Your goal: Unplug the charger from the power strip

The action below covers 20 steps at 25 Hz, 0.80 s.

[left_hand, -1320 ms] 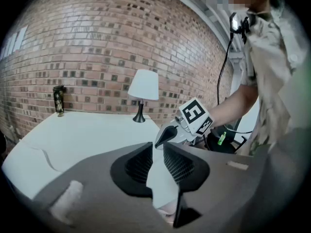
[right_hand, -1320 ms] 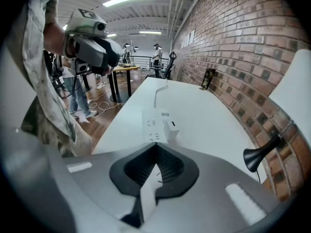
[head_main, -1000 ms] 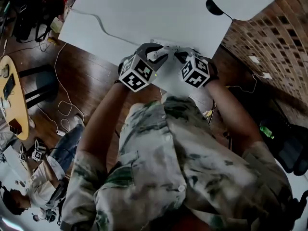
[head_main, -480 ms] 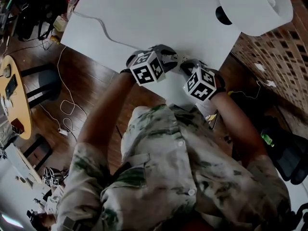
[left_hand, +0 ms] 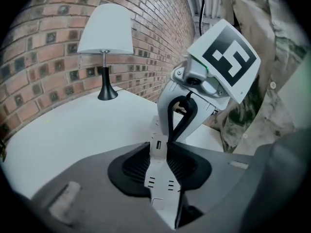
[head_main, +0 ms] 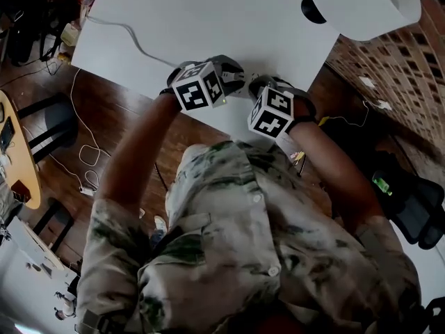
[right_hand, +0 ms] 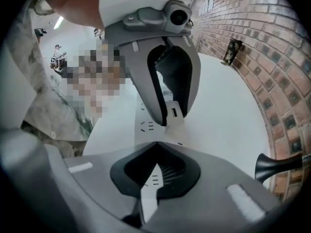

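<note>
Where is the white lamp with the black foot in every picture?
Head view: top right corner, the white lamp with the black foot seen from above.
Left gripper view: upper left, the lamp stands upright on the white table.
Right gripper view: only its black foot shows, at the right edge.
Shared landmark: the brick wall beside the lamp, in all three.

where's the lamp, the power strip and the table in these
lamp (left_hand: 105, 30): left gripper view, middle of its white shade
power strip (left_hand: 160, 181): left gripper view, socket face showing between the jaws
table (left_hand: 68, 130): left gripper view, bare white top left of the jaws
</note>
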Tool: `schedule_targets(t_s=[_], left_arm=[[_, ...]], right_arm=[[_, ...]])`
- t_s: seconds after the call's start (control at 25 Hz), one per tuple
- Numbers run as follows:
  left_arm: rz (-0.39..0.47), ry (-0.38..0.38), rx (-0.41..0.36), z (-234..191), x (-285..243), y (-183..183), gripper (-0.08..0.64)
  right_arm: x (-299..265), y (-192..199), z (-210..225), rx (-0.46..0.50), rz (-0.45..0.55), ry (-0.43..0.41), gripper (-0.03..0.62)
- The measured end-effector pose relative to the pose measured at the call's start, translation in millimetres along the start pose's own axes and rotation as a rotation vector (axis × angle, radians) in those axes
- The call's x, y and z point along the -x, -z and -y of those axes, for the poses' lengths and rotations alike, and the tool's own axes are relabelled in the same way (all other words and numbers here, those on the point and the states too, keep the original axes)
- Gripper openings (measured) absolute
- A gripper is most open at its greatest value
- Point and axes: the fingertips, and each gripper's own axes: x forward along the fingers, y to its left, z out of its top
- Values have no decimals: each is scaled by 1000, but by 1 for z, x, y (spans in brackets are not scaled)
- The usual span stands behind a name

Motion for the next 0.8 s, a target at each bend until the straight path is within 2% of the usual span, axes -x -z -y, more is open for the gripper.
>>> schedule_targets(t_s=[0.08, 0.2, 0.32, 0.4, 0.52, 0.64, 0.8], left_arm=[[-25, -7, -2, -2, 1, 1, 110], [-35, -20, -14, 0, 3, -1, 109], [79, -87, -4, -18, 38, -32, 107], [111, -123, -2, -37, 66, -47, 109], [140, -173, 44, -44, 93, -44, 110], [176, -256, 104, -42, 112, -35, 112], [280, -424, 221, -39, 152, -36, 112]], right_arm=[[-2, 0, 2, 0, 0, 3, -3], [-6, 1, 1, 37, -72, 16, -4], [-7, -5, 2, 57, -89, 4, -5], [-6, -8, 2, 48, -68, -13, -3], [-6, -3, 0, 46, -57, -16, -5], [-5, 3, 6, 28, -21, 17, -5], [1, 12, 15, 16, 38, 133, 2]])
